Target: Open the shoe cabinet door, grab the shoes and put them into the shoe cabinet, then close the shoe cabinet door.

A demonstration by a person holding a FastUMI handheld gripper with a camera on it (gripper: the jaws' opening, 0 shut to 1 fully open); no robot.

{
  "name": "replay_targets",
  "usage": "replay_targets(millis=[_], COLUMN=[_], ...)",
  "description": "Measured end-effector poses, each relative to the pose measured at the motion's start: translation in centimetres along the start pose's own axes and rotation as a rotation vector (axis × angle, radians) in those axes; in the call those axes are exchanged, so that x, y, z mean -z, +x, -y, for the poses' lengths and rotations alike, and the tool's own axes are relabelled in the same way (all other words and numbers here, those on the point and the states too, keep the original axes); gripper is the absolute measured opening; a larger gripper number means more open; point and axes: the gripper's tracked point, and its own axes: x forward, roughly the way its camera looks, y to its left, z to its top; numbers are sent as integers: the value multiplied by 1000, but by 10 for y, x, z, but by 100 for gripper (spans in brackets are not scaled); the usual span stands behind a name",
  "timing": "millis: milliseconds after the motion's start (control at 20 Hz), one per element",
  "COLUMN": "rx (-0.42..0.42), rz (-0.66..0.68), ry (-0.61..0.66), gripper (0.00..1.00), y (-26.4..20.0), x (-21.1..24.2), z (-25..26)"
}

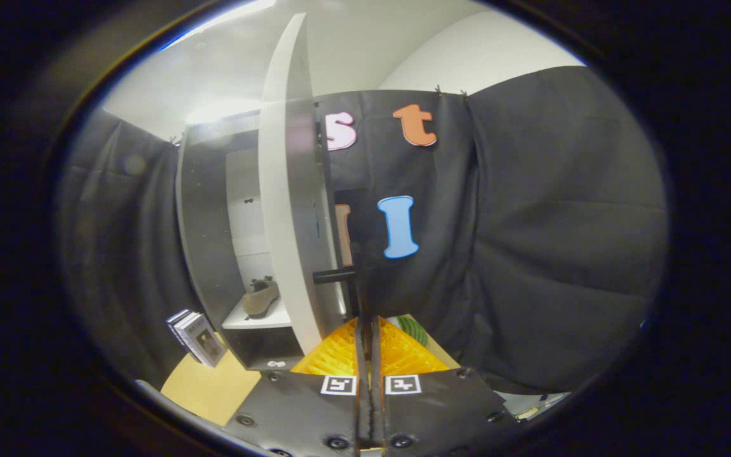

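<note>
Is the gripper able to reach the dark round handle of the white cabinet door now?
Probably yes. The dark round handle juts from the white cabinet door just ahead of the gripper, nothing lying between. Its fingers are pressed together, so they must open first.

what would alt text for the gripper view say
The gripper, fingers shut together, sits just below the black handle of the open white shoe cabinet door. Inside the cabinet, a brown shoe rests on a shelf.
</note>
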Motion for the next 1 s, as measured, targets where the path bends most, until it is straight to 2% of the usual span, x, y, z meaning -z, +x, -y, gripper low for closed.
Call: replay_targets(millis=[150,350,600,750,1000], rx=[48,-9,-44,-90,-222], rz=[15,24,12,-9,-86], ry=[34,126,118,88,22], gripper=[2,2,2,2,2], y=[-17,-30,-43,-46,-40], x=[-3,-4,3,12,47], z=[22,14,3,-15,-69])
